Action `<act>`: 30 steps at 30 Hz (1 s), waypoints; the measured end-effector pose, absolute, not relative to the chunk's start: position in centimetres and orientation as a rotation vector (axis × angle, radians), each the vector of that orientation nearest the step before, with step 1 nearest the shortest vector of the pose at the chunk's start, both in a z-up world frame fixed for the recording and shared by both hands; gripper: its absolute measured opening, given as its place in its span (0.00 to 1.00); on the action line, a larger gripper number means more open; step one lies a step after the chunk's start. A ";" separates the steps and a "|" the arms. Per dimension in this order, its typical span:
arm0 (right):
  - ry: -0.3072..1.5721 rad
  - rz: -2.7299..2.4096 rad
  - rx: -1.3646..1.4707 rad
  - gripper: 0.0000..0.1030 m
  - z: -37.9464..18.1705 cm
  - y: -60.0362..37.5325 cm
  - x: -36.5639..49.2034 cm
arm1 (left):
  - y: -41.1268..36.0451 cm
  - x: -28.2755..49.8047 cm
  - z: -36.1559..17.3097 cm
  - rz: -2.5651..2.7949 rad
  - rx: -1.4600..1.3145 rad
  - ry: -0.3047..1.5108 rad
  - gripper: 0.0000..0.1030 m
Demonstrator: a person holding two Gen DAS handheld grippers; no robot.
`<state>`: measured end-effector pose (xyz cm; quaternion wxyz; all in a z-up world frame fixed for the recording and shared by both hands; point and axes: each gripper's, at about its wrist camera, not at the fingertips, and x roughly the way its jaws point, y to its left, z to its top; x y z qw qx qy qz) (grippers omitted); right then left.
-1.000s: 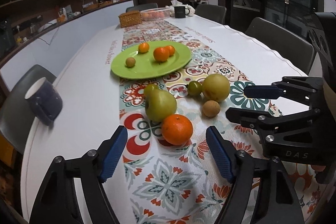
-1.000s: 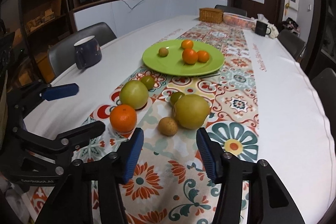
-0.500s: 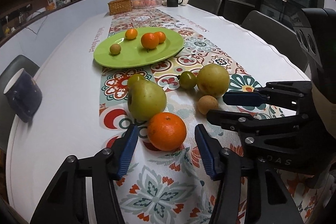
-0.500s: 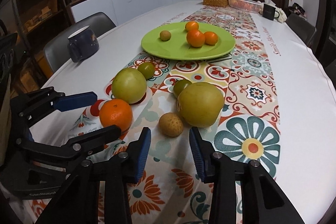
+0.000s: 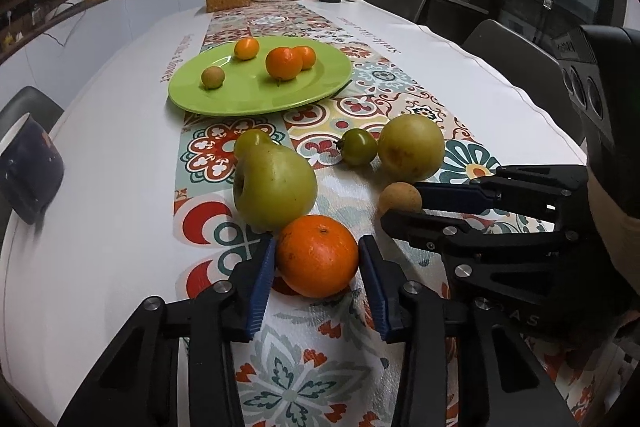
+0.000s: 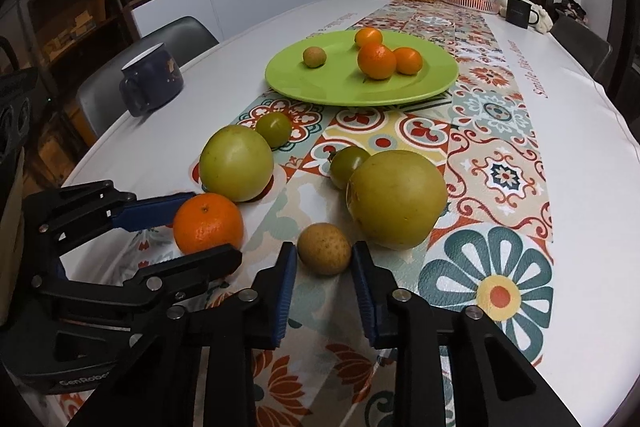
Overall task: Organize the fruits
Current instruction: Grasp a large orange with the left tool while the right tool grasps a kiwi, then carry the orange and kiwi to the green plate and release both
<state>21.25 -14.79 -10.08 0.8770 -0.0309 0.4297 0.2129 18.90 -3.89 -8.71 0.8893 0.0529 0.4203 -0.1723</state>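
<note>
An orange [image 5: 316, 255] lies on the patterned runner between the blue pads of my left gripper [image 5: 317, 249]. The jaws are closing and both pads touch its sides. In the right wrist view the same orange [image 6: 208, 223] sits in the left gripper [image 6: 210, 227]. My right gripper [image 6: 324, 253] is shut on a small brown fruit [image 6: 324, 247], which still rests on the cloth. The left wrist view shows that brown fruit [image 5: 400, 197] at the tips of the right gripper [image 5: 402, 206]. A green plate [image 5: 240, 107] farther back holds three small oranges and one small brown fruit.
A green apple [image 5: 272, 187] touches the orange's far side. A large yellow-green pear [image 6: 396, 199] stands just right of the brown fruit, with a small green tomato [image 6: 348, 163] behind it. A dark mug [image 6: 154, 79] is at the table's left edge. Chairs ring the table.
Both grippers came forward and down onto the fruit. The left jaws narrowed from wide open around the orange. The right jaws narrowed and shut on the small brown fruit.
</note>
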 end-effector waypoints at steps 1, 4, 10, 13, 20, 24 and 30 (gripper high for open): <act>0.898 0.444 -0.062 0.28 -10.1 -14.8 21.2 | -3.9 18.9 -8.7 -0.361 0.105 0.876 0.40; 0.899 0.446 -0.058 0.28 -10.0 -14.9 21.0 | -4.0 18.6 -8.5 -0.355 0.103 0.870 0.40; 0.883 0.445 -0.054 0.28 -9.3 -15.2 20.1 | -3.6 17.7 -7.8 -0.329 0.089 0.860 0.40; 0.874 0.444 -0.052 0.28 -8.8 -15.3 19.6 | -3.3 17.2 -7.4 -0.315 0.083 0.855 0.40; 0.831 0.448 -0.058 0.28 -7.0 -15.2 18.3 | -2.8 16.0 -5.8 -0.289 0.065 0.829 0.40; 0.797 0.447 -0.056 0.28 -5.6 -15.3 17.6 | -2.7 15.4 -4.6 -0.279 0.063 0.814 0.40; 0.739 0.443 -0.049 0.28 -3.2 -15.7 16.9 | -2.6 14.8 -1.9 -0.271 0.063 0.749 0.40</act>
